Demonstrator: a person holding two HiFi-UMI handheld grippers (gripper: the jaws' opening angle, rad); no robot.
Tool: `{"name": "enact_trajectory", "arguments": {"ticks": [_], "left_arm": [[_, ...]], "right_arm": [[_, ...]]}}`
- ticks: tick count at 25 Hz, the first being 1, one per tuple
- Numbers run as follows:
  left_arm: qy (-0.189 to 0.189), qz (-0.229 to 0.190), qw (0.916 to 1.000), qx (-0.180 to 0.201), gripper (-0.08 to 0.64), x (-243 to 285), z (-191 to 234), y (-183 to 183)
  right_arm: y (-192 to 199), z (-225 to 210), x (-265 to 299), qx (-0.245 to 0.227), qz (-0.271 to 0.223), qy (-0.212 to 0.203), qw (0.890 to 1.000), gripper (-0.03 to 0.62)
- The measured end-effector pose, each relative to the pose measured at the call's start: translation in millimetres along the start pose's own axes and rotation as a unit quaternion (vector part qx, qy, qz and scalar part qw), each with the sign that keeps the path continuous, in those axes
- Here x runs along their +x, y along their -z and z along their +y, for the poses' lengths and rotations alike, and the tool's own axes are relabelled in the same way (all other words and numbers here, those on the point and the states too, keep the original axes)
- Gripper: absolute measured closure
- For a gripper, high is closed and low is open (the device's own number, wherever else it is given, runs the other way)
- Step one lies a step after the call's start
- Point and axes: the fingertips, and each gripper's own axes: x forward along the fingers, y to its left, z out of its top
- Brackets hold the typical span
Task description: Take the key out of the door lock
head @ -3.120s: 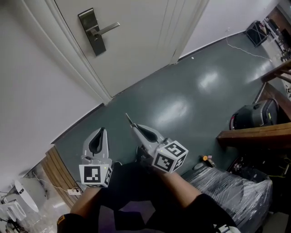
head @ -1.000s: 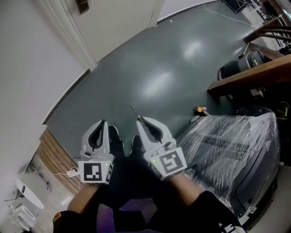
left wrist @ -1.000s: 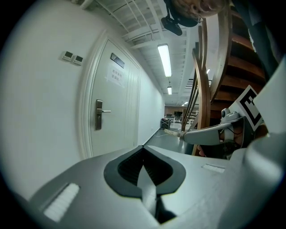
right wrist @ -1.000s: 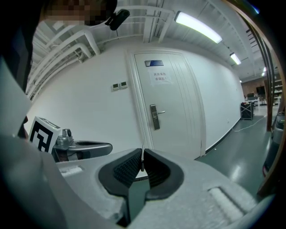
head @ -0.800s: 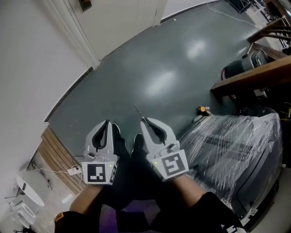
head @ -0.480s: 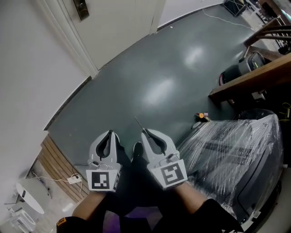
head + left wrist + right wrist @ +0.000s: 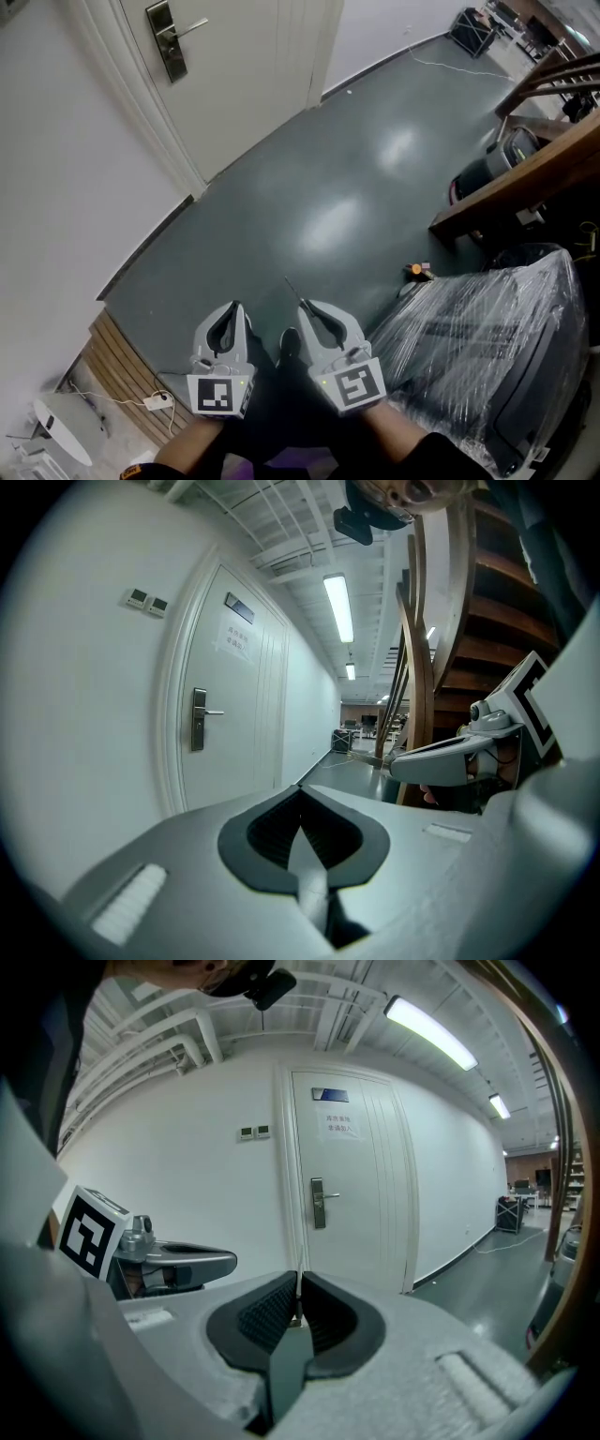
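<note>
- Pinching the key [image 7: 292, 289] in the right gripper [image 7: 305, 307]: pads all but together, only a thin shaft poking out past the tips, over the floor [image 7: 328, 187].
- Keeping the left gripper [image 7: 234, 309] closed right up on nothing, just beside the right one.
- Already out of the lock [image 7: 161, 42], to judge from that grip; well apart from the door [image 7: 253, 84], low in front of the person's legs.
- Probably light, stiff and smooth: thin metal, with no give but little for the pads to bite on.
- Liable to swivel or slide between the ribbed pads if knocked or squeezed off-centre.
- Best taken flat across the broad head, not by the narrow shaft; likely gripped that way now, though not visible.
- Hidden between the pads: the key's head, and how deep it sits.
- Seen edge-on in the right gripper view, a mere sliver, hard to tell from the door frame behind it.
- Too small at this range to make out: the keyhole, so no direct check that it is empty.
- Cut off at the head view's top edge: the upper door; at its right edge, part of a plastic-wrapped bulk [image 7: 487, 328].
</note>
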Motion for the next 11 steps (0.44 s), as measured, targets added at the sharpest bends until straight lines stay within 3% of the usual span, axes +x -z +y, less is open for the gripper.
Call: {"name": "enact_trajectory", "arguments": {"ticks": [11], "left_arm": [[0.008,0.0,1.0,0.001,0.545,-6.1,-6.5,2.8]], "right_arm": [[-0.9,-0.6,-8.8,0.001,0.003,0.005,1.0,0.578]]}}
